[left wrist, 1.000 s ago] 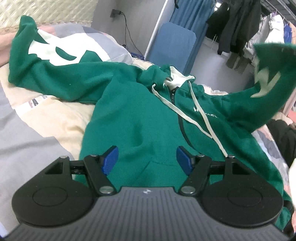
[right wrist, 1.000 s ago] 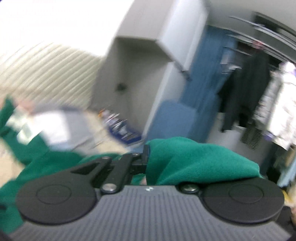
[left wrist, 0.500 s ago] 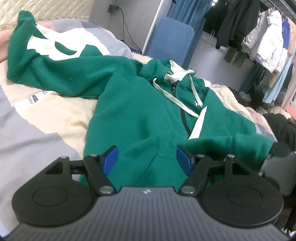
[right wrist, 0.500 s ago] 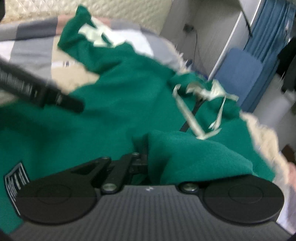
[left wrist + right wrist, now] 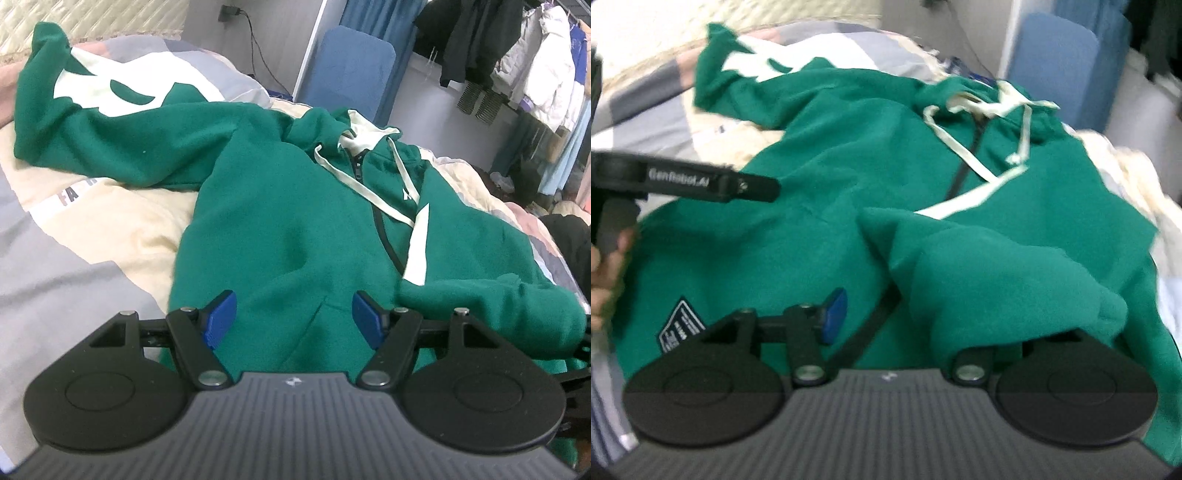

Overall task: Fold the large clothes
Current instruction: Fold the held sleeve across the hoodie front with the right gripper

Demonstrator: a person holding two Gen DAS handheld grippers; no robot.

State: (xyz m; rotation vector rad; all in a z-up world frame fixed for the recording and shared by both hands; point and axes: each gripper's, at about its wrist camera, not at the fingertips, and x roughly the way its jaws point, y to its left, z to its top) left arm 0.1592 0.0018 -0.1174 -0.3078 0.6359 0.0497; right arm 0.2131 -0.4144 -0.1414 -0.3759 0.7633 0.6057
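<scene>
A green zip hoodie [image 5: 280,221] lies face up on the bed [image 5: 92,229], its cream drawstrings [image 5: 354,181] trailing over the chest. One sleeve [image 5: 92,129] stretches to the far left. The other sleeve [image 5: 997,266] is laid across the front. My right gripper [image 5: 905,321] is opening. Its left pad [image 5: 833,314] stands free, while the cuff drapes over and hides the right finger. My left gripper [image 5: 293,319] hovers open over the hem near the pocket, nothing between its pads. It also shows at the left of the right wrist view [image 5: 713,182], held by a hand [image 5: 605,280].
A grey and white pillow [image 5: 207,74] lies at the bed's head. Beyond stand a blue padded panel [image 5: 351,70] and a rack of hanging clothes [image 5: 517,62]. Dark clothing [image 5: 569,236] is piled at the bed's right edge.
The right gripper came down from high up and brought the sleeve across the hoodie's front. Its jaws, shut on the cuff before, have parted. The left gripper stayed put.
</scene>
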